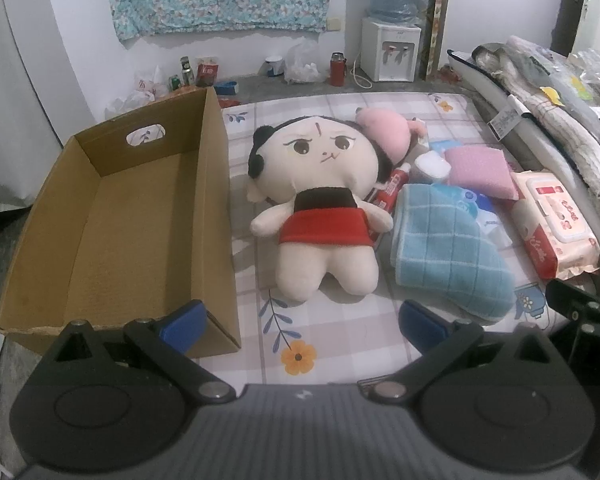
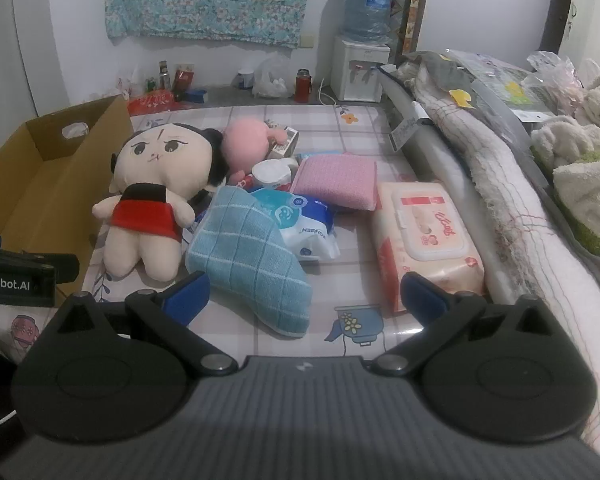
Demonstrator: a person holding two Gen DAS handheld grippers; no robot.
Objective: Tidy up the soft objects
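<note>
1. The left tool [image 1: 302, 324] and right tool [image 2: 304, 298] are spread wide, with nothing gripped.
2. The doll [image 1: 324, 204] is laid on the bed [image 1: 340, 320], beside the cardboard box [image 1: 112, 216].
3. A blue towel [image 2: 248, 260] is seen just beside the doll.

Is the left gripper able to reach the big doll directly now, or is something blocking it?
Probably yes. The left gripper is open, and the doll lies ahead of it on bare tablecloth. The box stands beside the path, not across it.
</note>
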